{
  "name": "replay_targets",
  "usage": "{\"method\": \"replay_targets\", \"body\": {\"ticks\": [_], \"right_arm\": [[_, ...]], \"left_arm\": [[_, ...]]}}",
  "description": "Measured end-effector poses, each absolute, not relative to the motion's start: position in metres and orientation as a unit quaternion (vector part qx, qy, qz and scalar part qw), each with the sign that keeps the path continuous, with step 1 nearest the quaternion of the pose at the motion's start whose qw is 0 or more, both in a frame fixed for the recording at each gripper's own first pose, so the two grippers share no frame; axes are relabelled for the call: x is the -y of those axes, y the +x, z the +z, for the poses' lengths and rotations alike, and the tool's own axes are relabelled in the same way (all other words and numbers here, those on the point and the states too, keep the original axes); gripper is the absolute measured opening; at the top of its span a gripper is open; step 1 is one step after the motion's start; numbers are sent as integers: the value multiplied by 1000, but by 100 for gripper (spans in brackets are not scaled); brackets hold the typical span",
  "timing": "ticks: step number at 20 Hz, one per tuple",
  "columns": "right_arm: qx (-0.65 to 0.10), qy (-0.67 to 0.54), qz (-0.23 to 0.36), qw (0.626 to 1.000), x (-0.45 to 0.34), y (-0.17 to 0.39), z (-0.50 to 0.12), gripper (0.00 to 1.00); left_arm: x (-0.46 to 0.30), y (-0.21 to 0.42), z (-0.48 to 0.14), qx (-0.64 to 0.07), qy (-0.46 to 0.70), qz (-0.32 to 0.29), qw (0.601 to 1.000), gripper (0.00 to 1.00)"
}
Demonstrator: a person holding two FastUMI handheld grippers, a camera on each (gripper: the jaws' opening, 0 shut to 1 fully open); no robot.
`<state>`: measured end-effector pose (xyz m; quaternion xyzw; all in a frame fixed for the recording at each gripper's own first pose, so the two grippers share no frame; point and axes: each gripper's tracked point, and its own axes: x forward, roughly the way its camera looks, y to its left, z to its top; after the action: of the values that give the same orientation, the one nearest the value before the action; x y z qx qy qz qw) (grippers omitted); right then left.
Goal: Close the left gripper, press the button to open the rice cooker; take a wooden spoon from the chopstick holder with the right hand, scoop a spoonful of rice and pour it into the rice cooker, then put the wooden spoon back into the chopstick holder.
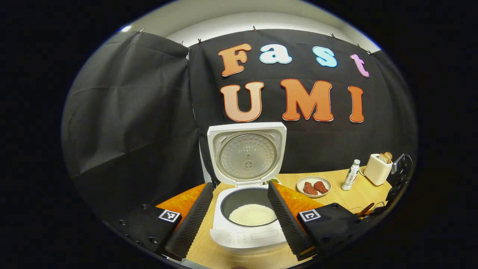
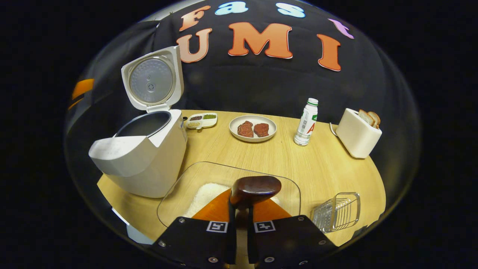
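Over glass rice dish (image 2: 186,186) | right gripper (image 2: 239,220) clamps wooden spoon (image 2: 255,188); left gripper (image 1: 239,213) spread wide at open rice cooker (image 1: 246,220) | we fear grains spilling onto table (image 2: 321,164) if spoon tilts.

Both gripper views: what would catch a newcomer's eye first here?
The white rice cooker stands open at the table's left, lid up, rice in its pot. In the right gripper view the right gripper is shut on the wooden spoon above a clear container of rice. Farther back sits a plate with two reddish pieces.
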<state>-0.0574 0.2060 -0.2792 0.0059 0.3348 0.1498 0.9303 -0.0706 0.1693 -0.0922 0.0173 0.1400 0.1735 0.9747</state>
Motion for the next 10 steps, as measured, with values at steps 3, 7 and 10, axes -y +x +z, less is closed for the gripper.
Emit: {"method": "replay_targets", "body": {"ticks": [3,7,10], "right_arm": [[-344,29,169,923,-222,-62,-277,11],[-363,62,180,912,-238,-64,-276,11],[-371,83,185,906,-246,-63,-275,11]], "left_arm": [[-170,-72,-90,-140,22,174,975,99],[-175,-74,-88,-142,31,177,973,99],[-184,-73,-76,-131,44,181,974,100]]}}
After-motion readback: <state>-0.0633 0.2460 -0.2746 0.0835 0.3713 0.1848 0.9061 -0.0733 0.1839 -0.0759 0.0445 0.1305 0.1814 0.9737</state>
